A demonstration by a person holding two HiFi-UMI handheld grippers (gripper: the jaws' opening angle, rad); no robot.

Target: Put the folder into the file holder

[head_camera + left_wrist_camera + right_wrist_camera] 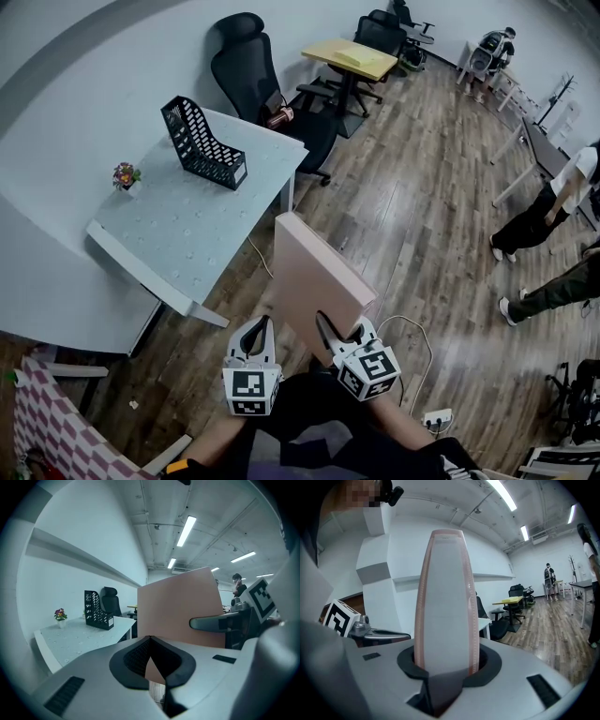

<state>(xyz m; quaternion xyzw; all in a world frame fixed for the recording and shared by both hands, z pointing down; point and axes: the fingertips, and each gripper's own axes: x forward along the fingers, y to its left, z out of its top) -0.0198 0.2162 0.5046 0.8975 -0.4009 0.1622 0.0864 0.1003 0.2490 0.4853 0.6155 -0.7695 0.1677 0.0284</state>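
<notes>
A flat pink folder (314,277) stands on edge above the wooden floor, its near lower corner clamped in my right gripper (339,336), which is shut on it. In the right gripper view the folder (445,602) rises edge-on from between the jaws. My left gripper (260,328) sits just left of the folder, shut with nothing in it; in its own view the folder (180,604) shows beyond the closed tips. The black mesh file holder (202,145) stands on the white table (187,234) ahead to the left, and appears in the left gripper view as the file holder (97,610).
A small flower pot (125,175) sits at the table's left edge. A black office chair (253,66) stands behind the table, with a yellow desk (349,56) further back. People (553,202) stand at the right. A power strip (436,417) lies on the floor nearby.
</notes>
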